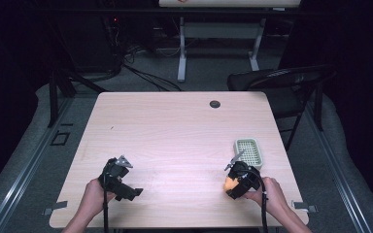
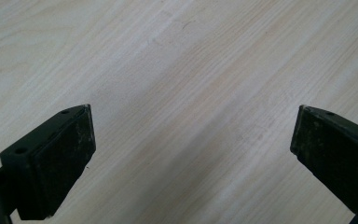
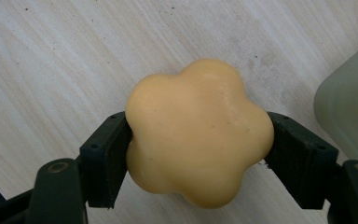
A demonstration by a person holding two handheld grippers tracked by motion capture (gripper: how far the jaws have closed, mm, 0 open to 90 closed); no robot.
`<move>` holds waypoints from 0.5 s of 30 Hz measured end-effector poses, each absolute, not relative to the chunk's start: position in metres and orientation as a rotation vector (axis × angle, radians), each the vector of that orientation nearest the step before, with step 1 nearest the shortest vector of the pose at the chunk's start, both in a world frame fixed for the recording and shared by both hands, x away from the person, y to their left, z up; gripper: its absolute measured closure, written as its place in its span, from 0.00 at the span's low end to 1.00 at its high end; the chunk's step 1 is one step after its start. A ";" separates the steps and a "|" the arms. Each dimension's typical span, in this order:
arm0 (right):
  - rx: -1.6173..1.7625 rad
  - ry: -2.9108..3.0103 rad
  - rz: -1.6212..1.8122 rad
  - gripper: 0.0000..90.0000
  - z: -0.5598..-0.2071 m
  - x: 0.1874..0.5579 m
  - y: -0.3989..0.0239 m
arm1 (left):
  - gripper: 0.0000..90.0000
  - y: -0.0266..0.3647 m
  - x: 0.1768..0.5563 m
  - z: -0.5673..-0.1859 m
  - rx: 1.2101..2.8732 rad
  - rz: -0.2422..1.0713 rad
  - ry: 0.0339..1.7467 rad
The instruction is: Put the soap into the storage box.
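Tabletop [image 1: 175, 131] of pale wood carries little: a small pale green soap dish [image 1: 249, 150] with a slotted top near its right edge, and a dark round plug at the far side. The dish lies just beyond the right tool [image 1: 233, 182], a little to the right, its long axis running near to far. That short gap is what the coming move likely turns on, since the right hand is far nearer the dish than the left.

The right tool [image 3: 199, 140] pinches a yellow-orange, flower-shaped soap [image 3: 198, 133], one jaw pressed on each side of it. In the right gripper view the soap sits above bare wood, with the dish's rounded corner [image 3: 349, 112] at the right edge. Whether the soap touches the wood cannot be told. The right hand [image 1: 272, 191] holds its tool low near the front edge, pointing left and away.

The left tool [image 1: 121, 177] rests well apart at the near left, jaws spread wide over bare wood [image 2: 191, 116], holding nothing.
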State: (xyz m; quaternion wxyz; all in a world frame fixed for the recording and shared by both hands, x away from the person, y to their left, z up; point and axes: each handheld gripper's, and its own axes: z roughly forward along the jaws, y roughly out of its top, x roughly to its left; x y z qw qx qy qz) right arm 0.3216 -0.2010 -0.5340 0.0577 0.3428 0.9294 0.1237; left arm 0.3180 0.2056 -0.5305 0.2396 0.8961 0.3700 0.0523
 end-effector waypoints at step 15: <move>1.019 2.821 0.373 0.30 -0.529 0.320 -0.203 | 0.00 0.205 0.318 -0.531 2.454 0.143 1.011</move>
